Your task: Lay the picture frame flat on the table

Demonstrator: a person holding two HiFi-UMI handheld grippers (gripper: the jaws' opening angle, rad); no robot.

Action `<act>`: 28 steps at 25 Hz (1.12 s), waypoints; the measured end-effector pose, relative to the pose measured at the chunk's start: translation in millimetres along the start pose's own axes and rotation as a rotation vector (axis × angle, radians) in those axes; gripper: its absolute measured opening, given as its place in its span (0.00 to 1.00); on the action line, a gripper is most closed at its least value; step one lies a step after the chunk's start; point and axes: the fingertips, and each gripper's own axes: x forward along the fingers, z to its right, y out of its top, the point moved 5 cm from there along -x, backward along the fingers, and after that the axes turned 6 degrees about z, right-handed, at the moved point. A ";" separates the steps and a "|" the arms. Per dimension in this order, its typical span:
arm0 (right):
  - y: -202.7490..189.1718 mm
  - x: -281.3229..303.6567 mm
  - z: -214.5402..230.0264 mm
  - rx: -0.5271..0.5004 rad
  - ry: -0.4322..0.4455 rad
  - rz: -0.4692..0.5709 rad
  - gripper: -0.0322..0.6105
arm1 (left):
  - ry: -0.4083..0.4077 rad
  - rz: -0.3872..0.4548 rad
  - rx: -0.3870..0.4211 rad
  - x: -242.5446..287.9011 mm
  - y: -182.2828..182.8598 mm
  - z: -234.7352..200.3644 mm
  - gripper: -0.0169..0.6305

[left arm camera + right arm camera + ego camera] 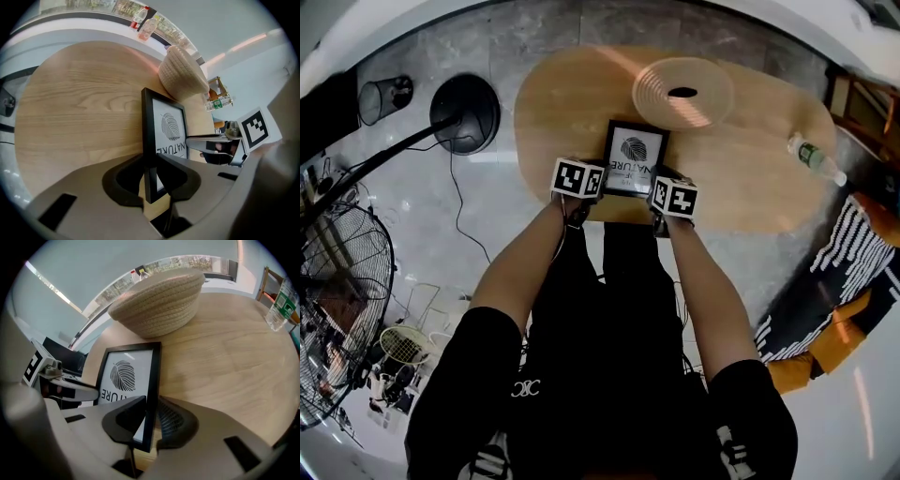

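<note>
While grey floor (pixel 553 28) surrounds it, the table (pixel 572 103) is pale wood.

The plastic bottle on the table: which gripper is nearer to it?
Right. The right gripper holds the picture frame by its edge toward the plastic bottle; the left gripper holds the opposite edge, farther away.

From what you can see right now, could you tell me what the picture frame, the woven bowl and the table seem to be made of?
The picture frame: matte black moulding, wood or plastic, unclear; front shows a light streak, likely glazed. The woven bowl: pale coiled rope, cotton-like, ridged rows. The table: light wood or laminate, visible grain, soft sheen.
</note>
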 end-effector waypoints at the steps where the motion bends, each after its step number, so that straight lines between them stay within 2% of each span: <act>1: -1.2 4.4 0.1 -0.001 0.009 -0.012 0.20 | 0.004 -0.010 0.007 3.3 -0.8 -3.6 0.18; 6: -3.3 11.6 -1.5 -0.014 0.043 -0.027 0.20 | -0.006 -0.029 -0.057 12.1 -7.8 -15.3 0.18; 9: -5.0 11.2 -0.4 0.000 0.057 -0.004 0.21 | 0.006 -0.007 -0.017 10.9 -8.6 -14.7 0.18; 12: -5.2 3.0 -1.9 0.005 0.059 0.046 0.32 | 0.048 0.066 0.027 -2.9 -6.3 -17.6 0.21; 16: 1.5 -26.5 -18.1 -0.044 0.053 0.110 0.31 | 0.072 0.148 0.082 -39.5 -5.7 -19.8 0.26; 19: 10.9 -63.9 -42.1 -0.119 0.056 0.180 0.28 | 0.070 0.212 0.115 -82.1 -5.6 -13.8 0.26; 23: 19.4 -135.0 -88.6 -0.238 0.040 0.314 0.22 | 0.060 0.372 0.134 -166.1 -2.8 10.6 0.21; 28: 32.1 -248.0 -168.9 -0.346 -0.009 0.569 0.10 | 0.063 0.589 0.207 -289.5 2.7 49.5 0.11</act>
